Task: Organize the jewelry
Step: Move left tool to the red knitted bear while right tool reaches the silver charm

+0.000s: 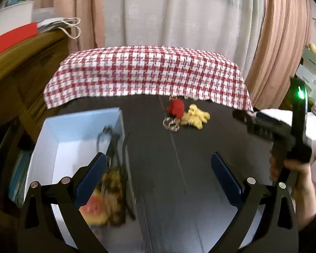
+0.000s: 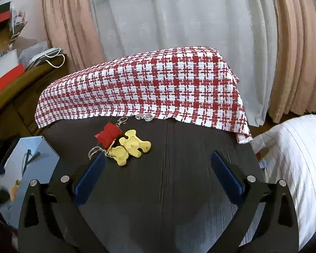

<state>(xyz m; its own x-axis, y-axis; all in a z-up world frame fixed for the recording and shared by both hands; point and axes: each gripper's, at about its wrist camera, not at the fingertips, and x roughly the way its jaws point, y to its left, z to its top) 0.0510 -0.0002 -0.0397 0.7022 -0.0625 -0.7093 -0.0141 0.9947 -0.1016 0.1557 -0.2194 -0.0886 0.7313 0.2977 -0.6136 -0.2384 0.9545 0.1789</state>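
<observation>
At the left of the dark table (image 2: 179, 147) stands the light blue box (image 1: 78, 126), in which a blurred dark strap and an orange-and-yellow trinket (image 1: 97, 206) are already seen in the left wrist view. The left gripper (image 1: 158, 179) is held over the box's right wall with its jaws wide apart and nothing between them.

Toward the middle of the table, just before the edge of the red checked cloth (image 2: 147, 84), the remaining pieces are gathered: a red charm (image 2: 109, 136) touching a yellow bear-shaped keychain (image 2: 129, 147), with split rings (image 2: 94, 150) at the left. A small silver piece (image 2: 144, 117) lies at the cloth's hem, apart from these.

The right gripper (image 2: 158, 179) is positioned near the cluster, jaws fully apart and empty; its left finger (image 2: 90, 175) lies just beside the rings. For a sound pick, the gripper should be shifted left so that the yellow body is centred between the pads. The rings are likely to slip and should be avoided as a grasp point. Because the charms appear linked, both are probably lifted together; clearance over the box wall should be allowed.
</observation>
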